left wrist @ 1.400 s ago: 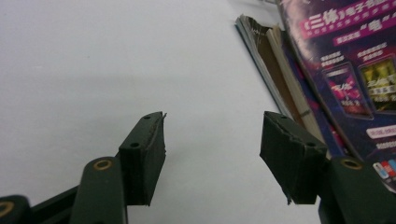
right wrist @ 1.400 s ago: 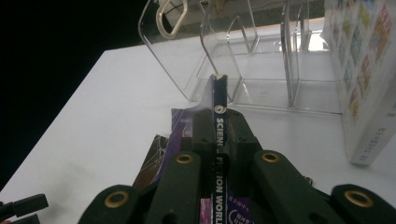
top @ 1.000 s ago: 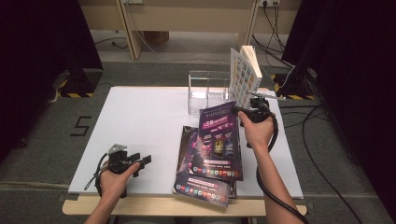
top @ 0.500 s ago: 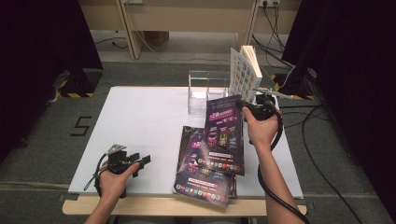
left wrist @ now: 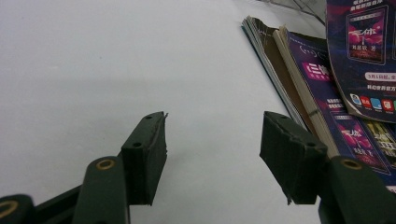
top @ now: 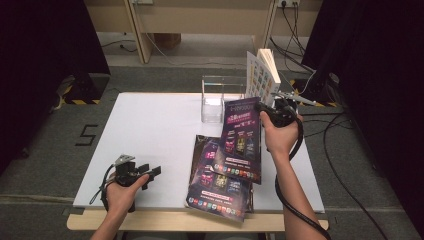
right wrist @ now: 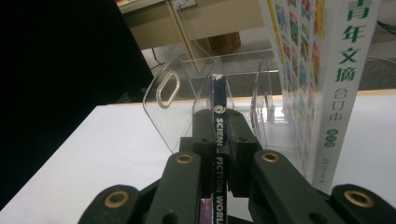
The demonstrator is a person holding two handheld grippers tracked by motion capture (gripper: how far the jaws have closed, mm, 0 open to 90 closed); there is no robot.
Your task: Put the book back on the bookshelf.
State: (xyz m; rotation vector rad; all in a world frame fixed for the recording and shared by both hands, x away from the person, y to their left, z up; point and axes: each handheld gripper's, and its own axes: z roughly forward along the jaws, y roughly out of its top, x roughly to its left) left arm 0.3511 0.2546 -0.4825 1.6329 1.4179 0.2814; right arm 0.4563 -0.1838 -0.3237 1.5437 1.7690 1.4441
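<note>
Beside the clear acrylic book rack (top: 220, 97), the right tool (top: 270, 112) clenched a thin purple magazine (top: 242, 140), which risked buckling against a divider.

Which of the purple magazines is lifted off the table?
The purple magazine clamped in the right tongs, hanging by its spine near the clear rack. The other purple magazines lie flat in a stack on the table.
</note>
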